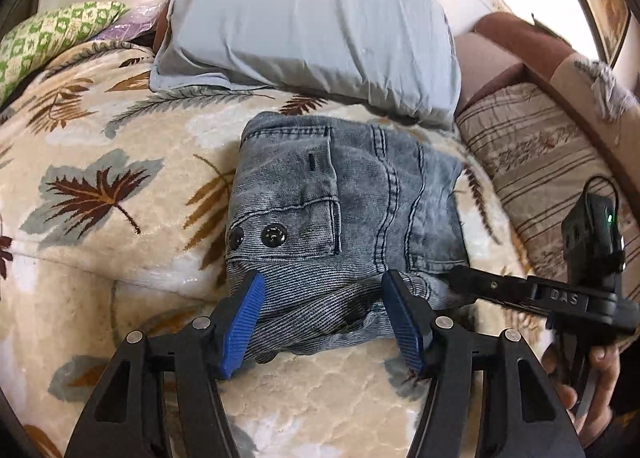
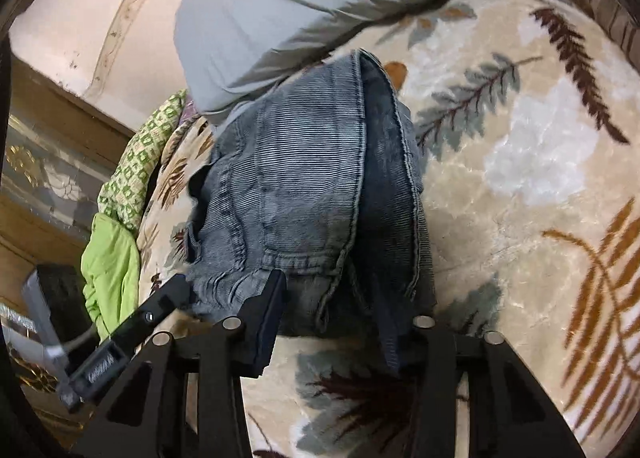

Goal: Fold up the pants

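The grey-blue denim pants point(image 1: 340, 198) lie folded into a compact bundle on a cream leaf-patterned blanket point(image 1: 100, 186), just below a pale blue pillow point(image 1: 312, 26). My left gripper point(image 1: 324, 298) is open, its blue pads astride the bundle's near edge, with the cloth lying between them. The right gripper's fingers point(image 1: 472, 278) touch the bundle's right near corner in the left wrist view. In the right wrist view the right gripper point(image 2: 344, 322) is open around the near end of the pants point(image 2: 304, 186); its right pad is hidden under a denim fold.
A striped brown cushion point(image 1: 532, 162) lies right of the blanket. A green patterned cloth point(image 1: 52, 34) and a lime cloth point(image 2: 112, 266) lie at the left. The blanket point(image 2: 520, 178) spreads right of the pants. The left gripper's body point(image 2: 132, 330) shows at lower left.
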{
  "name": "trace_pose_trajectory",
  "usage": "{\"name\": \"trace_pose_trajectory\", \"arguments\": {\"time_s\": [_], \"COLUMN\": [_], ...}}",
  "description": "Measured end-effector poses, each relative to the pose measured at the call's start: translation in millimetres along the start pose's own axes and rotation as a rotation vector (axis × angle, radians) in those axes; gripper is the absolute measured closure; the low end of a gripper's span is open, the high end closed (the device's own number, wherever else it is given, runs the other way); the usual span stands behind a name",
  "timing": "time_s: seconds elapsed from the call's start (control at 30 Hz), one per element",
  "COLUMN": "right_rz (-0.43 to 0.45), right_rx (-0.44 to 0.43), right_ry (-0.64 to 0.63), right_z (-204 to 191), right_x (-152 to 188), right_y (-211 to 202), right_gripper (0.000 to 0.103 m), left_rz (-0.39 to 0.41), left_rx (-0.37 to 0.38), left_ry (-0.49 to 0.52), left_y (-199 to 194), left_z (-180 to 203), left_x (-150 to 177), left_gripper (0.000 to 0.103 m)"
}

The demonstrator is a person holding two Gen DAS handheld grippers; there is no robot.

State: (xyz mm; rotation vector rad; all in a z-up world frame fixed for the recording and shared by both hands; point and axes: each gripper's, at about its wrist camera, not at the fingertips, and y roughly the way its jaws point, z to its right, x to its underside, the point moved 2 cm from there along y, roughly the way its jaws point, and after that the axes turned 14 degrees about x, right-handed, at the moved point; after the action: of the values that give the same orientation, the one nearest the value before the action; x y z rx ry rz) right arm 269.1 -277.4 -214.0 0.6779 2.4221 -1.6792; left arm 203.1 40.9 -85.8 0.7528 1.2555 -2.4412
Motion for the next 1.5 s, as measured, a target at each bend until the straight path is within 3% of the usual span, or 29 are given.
{"name": "trace_pose_trajectory", "arguments": {"time_s": [0.03,0.27,0.4,0.47,0.53,0.57,0.67,0.7,0.83,1.0,1.33,1.5], "right_rz": [-0.009,0.076,0.031,0.013,0.031,0.043,0.117,0.141,0.137,0.051,0.056,0.028], "right_rx": [0.004,0.047,0.166,0.166,0.146,0.123,0.071,0.063,0.039,-0.001,-0.013,-0.055], "right_ry": [-0.016,-0.032,-0.053,-0.043,-0.049,-0.042,-0.009,0.003,0.028,0.112,0.086,0.103], "right_z": [-1,-4,4,6,3,2,7,10,22,40,36,45], "right_x": [0,-2,3,6,5,4,4,4,9,8,-55,-58], "right_y": [3,-34,5,15,2,-8,-40,-49,-58,-40,-26,1], "right_gripper": [0.094,0.096,0.097,0.096,0.09,0.082,0.036,0.033,0.029,0.026,0.018,0.018], "left_rz": [-0.007,-0.033,-0.057,-0.059,-0.055,-0.043,-0.028,-0.019,0.025,0.02,-0.035,-0.062], "left_rx": [-0.006,0.026,0.012,-0.015,0.001,0.03,0.104,0.126,0.151,0.126,0.181,0.216], "left_ry": [0.013,0.062,0.085,0.105,0.091,0.068,-0.016,-0.052,-0.168,-0.278,-0.408,-0.468], "left_y": [8,27,35,35,28,21,6,0,-21,-24,30,66], "left_z": [7,37,38,40,43,42,34,29,7,-20,-51,-79], "left_x": [1,6,10,12,10,7,2,1,2,-2,-54,-48], "left_gripper": [0.044,0.044,0.044,0.044,0.044,0.044,0.042,0.042,0.039,0.039,0.039,0.039]}}
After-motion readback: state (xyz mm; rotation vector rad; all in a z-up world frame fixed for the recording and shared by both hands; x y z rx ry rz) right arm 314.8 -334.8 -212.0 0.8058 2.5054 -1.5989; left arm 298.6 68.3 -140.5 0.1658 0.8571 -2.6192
